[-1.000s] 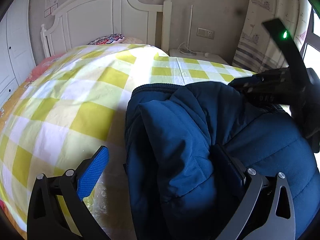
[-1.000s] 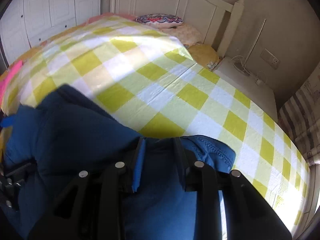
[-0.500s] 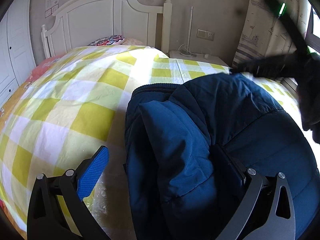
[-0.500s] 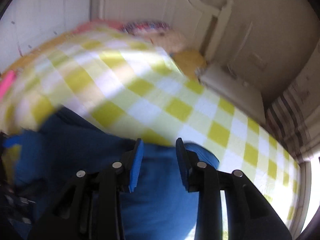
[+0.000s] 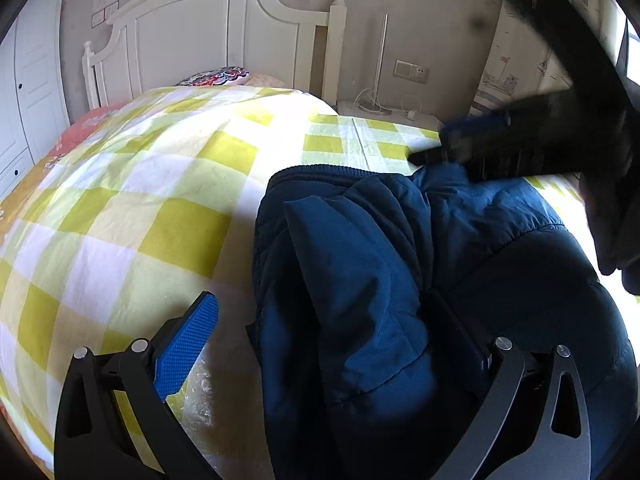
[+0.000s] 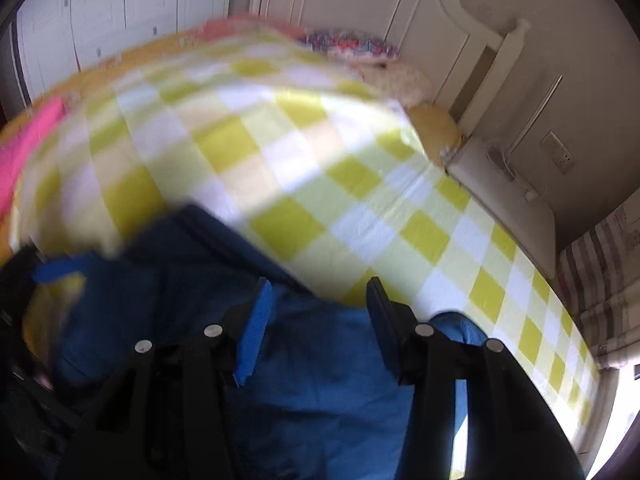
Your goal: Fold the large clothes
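Released since a second ago, right hand-held gripper [image 6: 316, 300] gapes above one jacket [image 6: 320, 380]; left [image 5: 324, 332] splayed.

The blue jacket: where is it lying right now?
The blue jacket lies bunched on the yellow checked bedspread, right of centre in the left wrist view, between the open left gripper fingers.

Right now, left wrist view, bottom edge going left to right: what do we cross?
Left gripper's blue-padded left finger → strip of yellow checked bedspread → folded navy padded jacket → the gripper's right finger, sunk in the jacket.
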